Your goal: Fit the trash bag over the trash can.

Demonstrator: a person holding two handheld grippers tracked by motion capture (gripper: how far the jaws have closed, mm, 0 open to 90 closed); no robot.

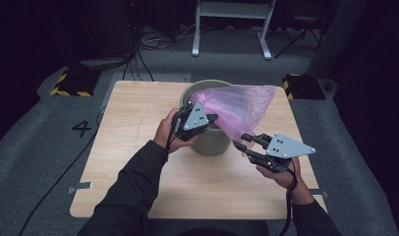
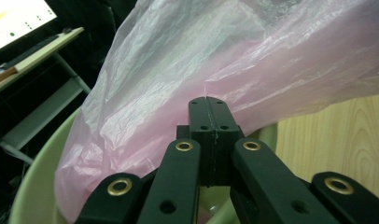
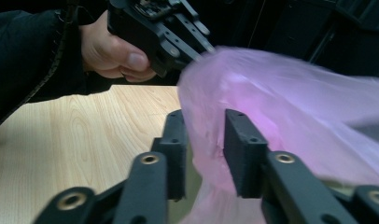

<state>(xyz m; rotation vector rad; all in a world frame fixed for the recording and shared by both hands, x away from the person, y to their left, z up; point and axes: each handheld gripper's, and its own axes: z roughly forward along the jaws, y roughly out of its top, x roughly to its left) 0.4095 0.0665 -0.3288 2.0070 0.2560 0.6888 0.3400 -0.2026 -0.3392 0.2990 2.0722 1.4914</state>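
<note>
1. Bag [image 1: 237,105]: a thin, crinkled, see-through pink liner. It billows over the bin [image 1: 210,140], partly tucked inside and stretched toward the bin's right side.
2. The bin is pale green and stands upright near the table's [image 1: 138,172] middle, the bag's slack draped above its rim.
3. Left gripper [image 2: 209,105]: jaws pressed together, pinching the bag at the bin's near rim.
4. Right gripper [image 3: 204,140]: jaws spread with bag film between them, not yet clamped, just right of the bin.
5. To do the step well, the right gripper should probably close on the edge only, then pull outward gently so the film does not tear.
</note>
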